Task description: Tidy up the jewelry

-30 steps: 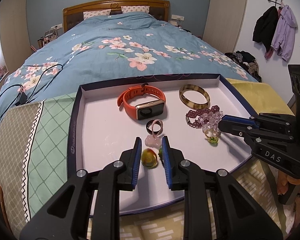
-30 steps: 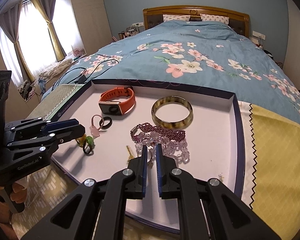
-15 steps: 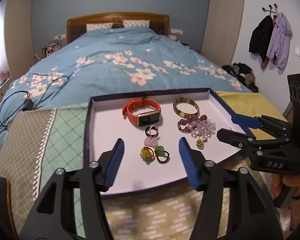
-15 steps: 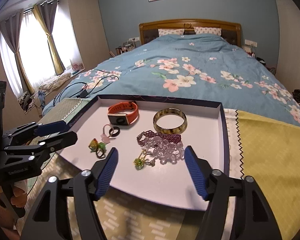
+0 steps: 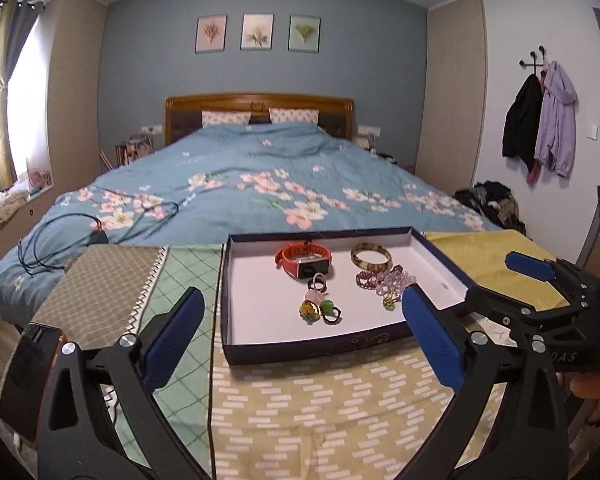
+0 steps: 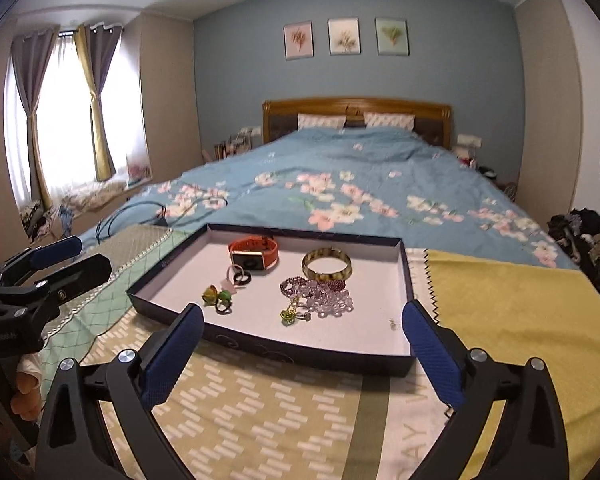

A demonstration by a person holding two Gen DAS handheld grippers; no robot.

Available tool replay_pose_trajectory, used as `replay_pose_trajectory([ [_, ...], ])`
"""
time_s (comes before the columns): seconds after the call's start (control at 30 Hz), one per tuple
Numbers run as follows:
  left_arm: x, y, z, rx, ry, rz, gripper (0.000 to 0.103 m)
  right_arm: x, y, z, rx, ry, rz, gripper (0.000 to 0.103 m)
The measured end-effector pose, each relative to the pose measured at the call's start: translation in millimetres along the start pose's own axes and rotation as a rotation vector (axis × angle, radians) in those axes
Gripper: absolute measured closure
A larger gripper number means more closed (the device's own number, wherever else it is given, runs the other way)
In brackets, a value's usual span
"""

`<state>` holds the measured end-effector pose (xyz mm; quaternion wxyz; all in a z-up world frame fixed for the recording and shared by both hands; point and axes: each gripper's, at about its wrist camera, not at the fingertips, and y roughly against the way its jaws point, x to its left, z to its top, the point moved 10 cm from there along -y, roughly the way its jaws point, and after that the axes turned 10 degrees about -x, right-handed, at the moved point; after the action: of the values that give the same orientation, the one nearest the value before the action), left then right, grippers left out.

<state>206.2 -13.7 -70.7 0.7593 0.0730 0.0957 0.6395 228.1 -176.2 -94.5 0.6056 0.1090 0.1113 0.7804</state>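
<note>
A dark blue shallow box (image 5: 227, 300) with a white floor lies on the patchwork cloth at the foot of the bed. In it are an orange watch (image 5: 300, 255), a mottled bangle (image 5: 371, 256), purple bead bracelets (image 5: 384, 278), small rings (image 5: 318, 280), and yellow and green rings (image 5: 316, 309). My left gripper (image 5: 302, 294) hovers short of the box's near wall, its jaws opening wide with nothing between them. My right gripper (image 6: 302, 311) is likewise back from the box (image 6: 268, 350), jaws opening and empty. Each gripper shows at the edge of the other's view.
A phone (image 5: 26, 376) lies at the near left edge of the cloth. Black cables (image 5: 60, 236) trail over the blue floral quilt behind the box. A yellow cloth (image 6: 520, 312) covers the right side. Coats (image 5: 540, 120) hang on the right wall.
Both grippers drew back and up from over the box, and their jaws went from nearly shut to wide open. The jewelry stays where it lay.
</note>
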Motion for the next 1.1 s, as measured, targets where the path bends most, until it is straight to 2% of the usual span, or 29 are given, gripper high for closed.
replay_pose_trajectory([
  [0.3, -2.9, 49.8, 11.8, -0.101, 0.007, 0.029, 0.006, 5.7, 41.6, 7.7, -0.095, 0.017, -0.029, 0.007],
  [0.5, -8.4, 69.6, 17.1, -0.146, 0.011, 0.037, 0.006, 7.6, 53.5, 11.4, -0.134, 0.018, -0.035, 0.007],
  [0.8, -11.3, 82.4, 18.9, -0.162, 0.033, 0.045, 0.006, 8.1, 58.4, 13.5, -0.152, 0.007, -0.036, 0.007],
  [1.1, -14.0, 77.5, 19.8, -0.155, 0.029, 0.035, 0.006, 5.5, 59.2, 9.9, -0.141, -0.003, -0.044, 0.007],
])
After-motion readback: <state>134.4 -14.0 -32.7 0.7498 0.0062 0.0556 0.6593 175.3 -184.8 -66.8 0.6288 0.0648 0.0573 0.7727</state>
